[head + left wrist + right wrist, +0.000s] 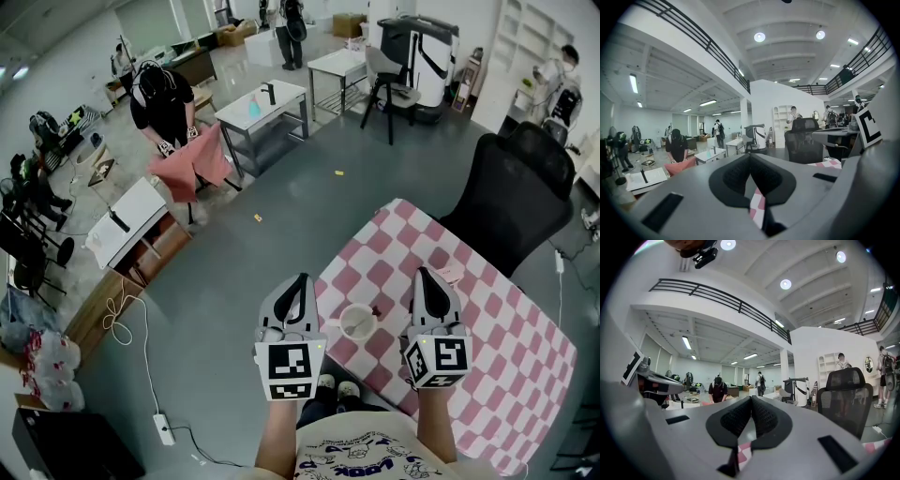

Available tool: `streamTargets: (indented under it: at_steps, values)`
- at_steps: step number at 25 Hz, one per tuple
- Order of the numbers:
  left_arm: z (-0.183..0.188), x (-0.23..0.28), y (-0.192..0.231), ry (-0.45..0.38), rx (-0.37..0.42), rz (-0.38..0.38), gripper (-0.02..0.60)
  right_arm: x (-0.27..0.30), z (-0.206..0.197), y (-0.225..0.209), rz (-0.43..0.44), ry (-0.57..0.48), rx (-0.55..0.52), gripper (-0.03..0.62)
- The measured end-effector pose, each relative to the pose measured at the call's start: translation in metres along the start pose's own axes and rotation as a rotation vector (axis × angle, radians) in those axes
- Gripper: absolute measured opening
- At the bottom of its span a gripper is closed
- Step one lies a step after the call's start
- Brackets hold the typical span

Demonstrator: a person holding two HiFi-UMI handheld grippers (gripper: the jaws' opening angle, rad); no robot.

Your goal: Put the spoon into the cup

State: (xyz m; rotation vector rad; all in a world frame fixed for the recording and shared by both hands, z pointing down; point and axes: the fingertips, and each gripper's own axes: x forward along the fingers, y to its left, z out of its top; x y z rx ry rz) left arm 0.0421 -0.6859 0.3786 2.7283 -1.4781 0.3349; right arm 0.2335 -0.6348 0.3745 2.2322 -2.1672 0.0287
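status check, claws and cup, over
Left claw shut, empty. Right claw shut, empty. Cup on table between them; spoon not made out. Nothing seen blocking cup.

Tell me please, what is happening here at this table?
A person holds a grey two-jaw tool in each hand over a pink-and-white checked tablecloth. The left claw and the right claw are both shut and hold nothing. A small white cup stands on the cloth between them, and neither claw grips it. I cannot clearly make out a spoon, so the task seems not started.
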Motion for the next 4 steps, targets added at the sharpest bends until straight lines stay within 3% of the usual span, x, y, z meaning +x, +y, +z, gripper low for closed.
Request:
streamTargets:
  at_steps: [4]
  values:
    - [0.0017,0.0002,-0.0004,-0.001,0.001,0.001,0.014,-0.0001,0.0001,-0.0010,0.002,0.002,0.002,0.014]
